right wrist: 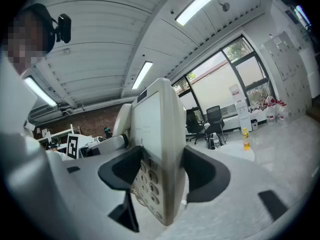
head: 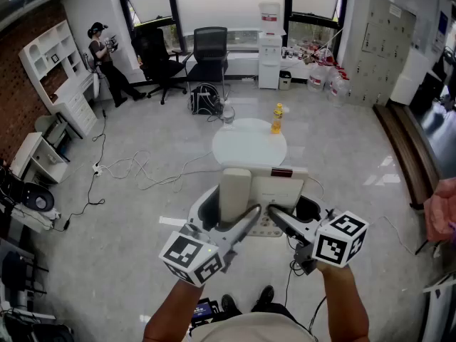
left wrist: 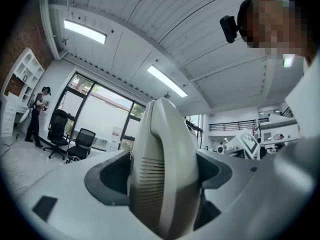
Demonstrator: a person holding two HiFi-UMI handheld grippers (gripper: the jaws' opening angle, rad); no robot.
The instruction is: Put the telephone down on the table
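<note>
- Head view: the telephone [head: 278,189], off-white, is held in the air in front of the person's body, over the glossy floor. It is not on the table.
- The left gripper [head: 248,216] comes in from lower left onto the handset [head: 234,194], which lies along the phone's left side. The right gripper [head: 279,219] comes in from lower right onto the phone's body.
- The round white table [head: 246,148] stands just beyond the phone. A yellow bottle [head: 277,118] stands upright at the table's far right edge.
- Farther back are two black office chairs [head: 209,52] by the windows and another person [head: 103,57] near white shelving. Loose cables [head: 135,168] lie on the floor at left.
- Left gripper view: the jaws are clamped on the handset. Its slotted end stands between the two dark pads, and both pads touch its sides. The right gripper's marker cube [left wrist: 247,141] shows at right.
- Right gripper view: the jaws are closed on the phone's body, seen edge-on. One pad is on the keypad [right wrist: 147,181] face and the other is on the back. The phone's far end tilts upward. The table and bottle are small in the background at right.
</note>
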